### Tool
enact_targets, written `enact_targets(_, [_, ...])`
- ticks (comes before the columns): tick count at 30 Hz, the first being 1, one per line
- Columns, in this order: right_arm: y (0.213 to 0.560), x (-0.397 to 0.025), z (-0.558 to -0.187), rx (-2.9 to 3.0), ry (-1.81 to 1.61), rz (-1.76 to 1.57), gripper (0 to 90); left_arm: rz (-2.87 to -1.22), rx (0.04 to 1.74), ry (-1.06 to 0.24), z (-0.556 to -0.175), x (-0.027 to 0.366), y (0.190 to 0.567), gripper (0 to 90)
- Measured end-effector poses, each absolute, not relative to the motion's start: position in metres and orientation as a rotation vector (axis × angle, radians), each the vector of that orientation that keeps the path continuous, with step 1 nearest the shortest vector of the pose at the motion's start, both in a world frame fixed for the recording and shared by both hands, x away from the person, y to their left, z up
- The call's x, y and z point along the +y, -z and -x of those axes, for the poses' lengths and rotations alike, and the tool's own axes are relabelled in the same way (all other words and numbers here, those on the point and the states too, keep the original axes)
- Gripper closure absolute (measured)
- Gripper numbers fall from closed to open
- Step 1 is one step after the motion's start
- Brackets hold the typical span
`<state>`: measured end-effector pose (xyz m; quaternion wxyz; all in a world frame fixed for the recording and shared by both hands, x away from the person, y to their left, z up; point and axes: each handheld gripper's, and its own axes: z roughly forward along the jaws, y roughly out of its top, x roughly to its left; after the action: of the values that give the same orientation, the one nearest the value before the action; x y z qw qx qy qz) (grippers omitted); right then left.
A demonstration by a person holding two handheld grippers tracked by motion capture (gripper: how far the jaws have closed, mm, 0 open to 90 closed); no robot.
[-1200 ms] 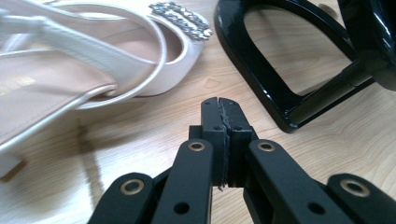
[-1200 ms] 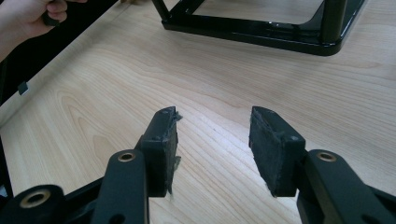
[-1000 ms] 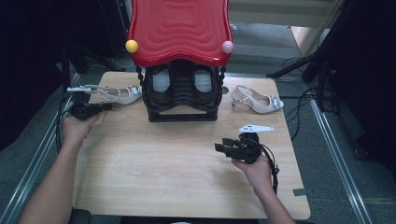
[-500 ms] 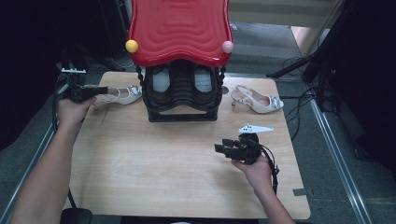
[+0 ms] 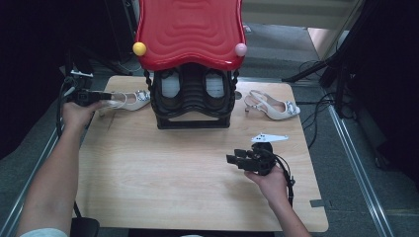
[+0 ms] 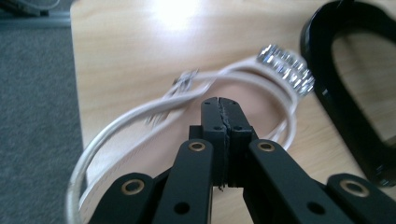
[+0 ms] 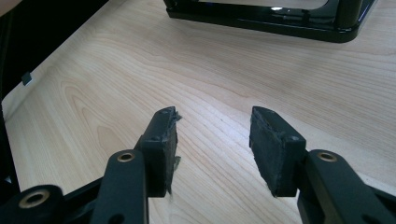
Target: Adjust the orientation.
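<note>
Left gripper [image 5: 101,96]: at the far left corner of the table [image 5: 163,197], held up in the person's left hand [image 5: 74,114], its tip right at the heel end of the left sandal. In the left gripper view [image 6: 219,105] the two black jaws are pressed flat together with no gap between them; nothing can be seen pinched in them from there.

Left sandal [image 5: 126,100]: a pale slingback lying along the far edge, just beside the left foot of the black rack. In the left gripper view [image 6: 196,93] its thin white straps loop around and behind the closed jaw tips, and a sparkly band sits across the toe end near the rack's black frame [image 6: 336,93]. Whether a strap is touching the jaws I cannot tell.

Right gripper [image 5: 237,157]: low over the near right part of the table, in the person's right hand [image 5: 267,180], pointing towards the left edge. In the right gripper view [image 7: 212,140] its jaws stand spread wide, bare wood between them, gripping nothing.

Right sandal [image 5: 272,105]: the matching pale shoe, near the far right corner, well apart from both grippers.

Rack [image 5: 192,98]: black, standing at the middle of the far edge between the two sandals, with a wavy red top [image 5: 190,29] carrying a yellow ball [image 5: 140,48] and a pink ball [image 5: 240,49].
</note>
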<state>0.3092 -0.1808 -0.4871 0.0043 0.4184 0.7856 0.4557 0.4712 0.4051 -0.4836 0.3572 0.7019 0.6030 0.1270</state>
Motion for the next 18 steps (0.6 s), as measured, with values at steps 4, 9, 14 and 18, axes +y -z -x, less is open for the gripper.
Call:
enact_targets(4, [0.488,-0.181,-0.309,2.463,-1.421,-1.313,52.8,-1.761,1.568,-0.298,-0.469,0.407,0.491,90.0])
enact_targets(9, [0.487,-0.181,-0.309,2.458,-1.429,-1.311,52.5,-1.76,1.554,-0.226,-0.465,0.399,0.497,90.0])
enact_targets(14, [0.487,-0.181,-0.309,2.453,-1.433,-1.32,52.4,-1.746,1.553,-0.162,-0.46,0.391,0.502,90.0])
enact_targets(18, [0.486,-0.181,-0.309,2.452,-1.441,-1.313,52.4,-1.714,1.547,-0.128,-0.458,0.391,0.499,90.0])
